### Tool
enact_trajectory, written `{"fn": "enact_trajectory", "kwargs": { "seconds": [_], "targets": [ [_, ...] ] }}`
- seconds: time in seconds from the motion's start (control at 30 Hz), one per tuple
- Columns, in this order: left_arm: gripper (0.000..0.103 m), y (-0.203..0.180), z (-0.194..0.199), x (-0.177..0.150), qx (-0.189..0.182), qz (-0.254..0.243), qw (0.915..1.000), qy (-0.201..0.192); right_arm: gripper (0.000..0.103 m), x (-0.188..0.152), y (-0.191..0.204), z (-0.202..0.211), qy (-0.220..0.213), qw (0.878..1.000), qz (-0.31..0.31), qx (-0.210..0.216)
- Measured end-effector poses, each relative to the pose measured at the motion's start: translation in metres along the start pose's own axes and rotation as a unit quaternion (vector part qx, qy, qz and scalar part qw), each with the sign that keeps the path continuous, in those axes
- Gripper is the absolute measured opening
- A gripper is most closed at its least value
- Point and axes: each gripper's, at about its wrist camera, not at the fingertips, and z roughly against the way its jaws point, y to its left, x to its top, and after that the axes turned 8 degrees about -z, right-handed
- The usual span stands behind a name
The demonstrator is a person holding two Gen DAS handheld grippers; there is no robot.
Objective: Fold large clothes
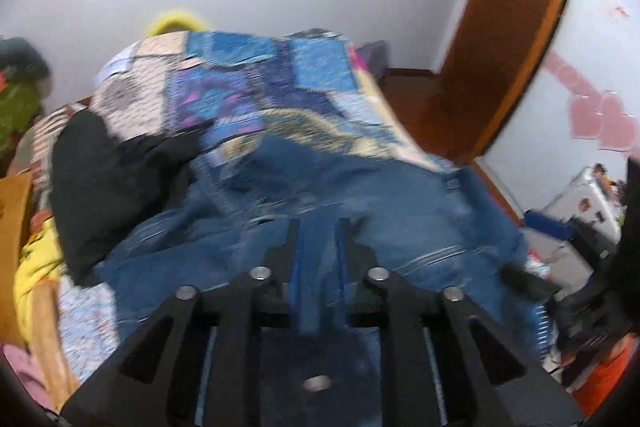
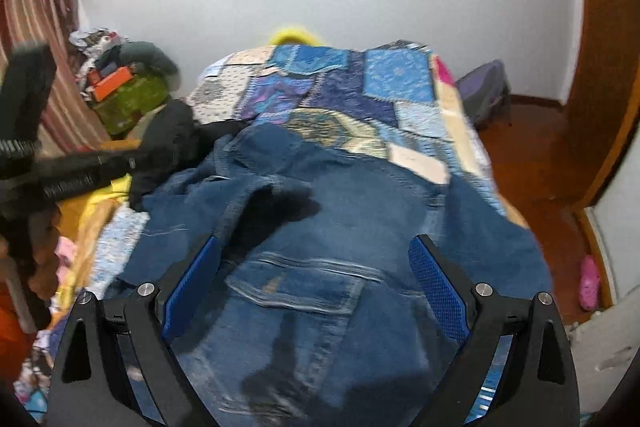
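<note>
The jeans (image 1: 328,187) lie spread on the bed (image 1: 248,83), on top of its patchwork quilt, with a black garment (image 1: 104,171) touching them on one side. In my left wrist view, my left gripper (image 1: 318,227) is narrow, with a strip of blue denim between its two fingers; the picture is blurry, so I cannot tell if the pads are really pinching it. If I want to fold with this gripper, I think I should make sure the cloth is truly caught before I lift, or it may slip out. In my right wrist view, my right gripper (image 2: 314,247) is wide and holds nothing; it hangs over the jeans, with a back pocket (image 2: 296,285) just ahead of it. I think it should come down on an edge of the jeans, not the flat middle, and grab only one layer. The yellow cloth (image 2: 100,203) beside the jeans should stay out of the fold.
</note>
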Motion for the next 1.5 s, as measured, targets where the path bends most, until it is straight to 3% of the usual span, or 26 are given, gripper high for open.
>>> {"fn": "enact_trajectory", "kwargs": {
  "seconds": [0.03, 0.1, 0.23, 0.37, 0.47, 0.67, 0.73, 0.83, 0.9, 0.97, 1.07, 1.2, 1.33, 1.5],
  "targets": [
    [0.033, 0.011, 0.002, -0.006, 0.013, 0.007, 0.9999, 0.003, 0.094, 0.003, 0.003, -0.004, 0.006, 1.0, -0.003, 0.011],
    [0.039, 0.03, 0.006, -0.016, 0.027, 0.02, 0.9994, 0.005, 0.094, 0.01, 0.006, -0.014, 0.023, 0.999, -0.012, 0.034],
    [0.044, 0.07, 0.015, -0.035, 0.052, 0.044, 0.9976, 0.016, 0.094, 0.025, 0.014, -0.039, 0.062, 0.994, -0.044, 0.075],
    [0.049, 0.101, 0.022, -0.055, 0.076, 0.055, 0.9953, 0.026, 0.094, 0.036, 0.018, -0.072, 0.101, 0.988, -0.083, 0.084],
    [0.05, 0.12, 0.024, -0.07, 0.08, 0.057, 0.9943, 0.041, 0.093, 0.038, 0.015, -0.1, 0.135, 0.978, -0.126, 0.095],
    [0.051, 0.149, 0.027, -0.102, 0.082, 0.073, 0.9922, 0.059, 0.078, 0.03, 0.005, -0.152, 0.195, 0.951, -0.219, 0.095],
    [0.051, 0.156, 0.023, -0.111, 0.082, 0.083, 0.9911, 0.064, 0.068, 0.029, 0.001, -0.166, 0.208, 0.941, -0.251, 0.095],
    [0.051, 0.164, 0.013, -0.127, 0.071, 0.103, 0.9891, 0.078, 0.044, 0.024, -0.008, -0.185, 0.225, 0.921, -0.3, 0.11],
    [0.051, 0.165, 0.005, -0.135, 0.07, 0.108, 0.9877, 0.089, 0.023, 0.023, -0.011, -0.191, 0.227, 0.915, -0.316, 0.109],
    [0.051, 0.162, -0.003, -0.143, 0.066, 0.114, 0.9865, 0.097, 0.019, 0.023, -0.009, -0.189, 0.217, 0.918, -0.314, 0.103],
    [0.051, 0.159, -0.012, -0.151, 0.055, 0.119, 0.9855, 0.108, 0.012, 0.029, 0.003, -0.168, 0.181, 0.944, -0.263, 0.084],
    [0.051, 0.153, -0.027, -0.163, 0.052, 0.117, 0.9834, 0.128, 0.011, 0.039, 0.024, -0.121, 0.107, 0.977, -0.171, 0.065],
    [0.051, 0.146, -0.044, -0.177, 0.044, 0.127, 0.9786, 0.156, 0.011, 0.04, 0.036, -0.062, 0.048, 0.99, -0.113, 0.069],
    [0.051, 0.142, -0.056, -0.186, 0.037, 0.137, 0.9751, 0.171, 0.01, 0.027, 0.031, -0.027, 0.03, 0.996, -0.071, 0.044]
  ]
}}
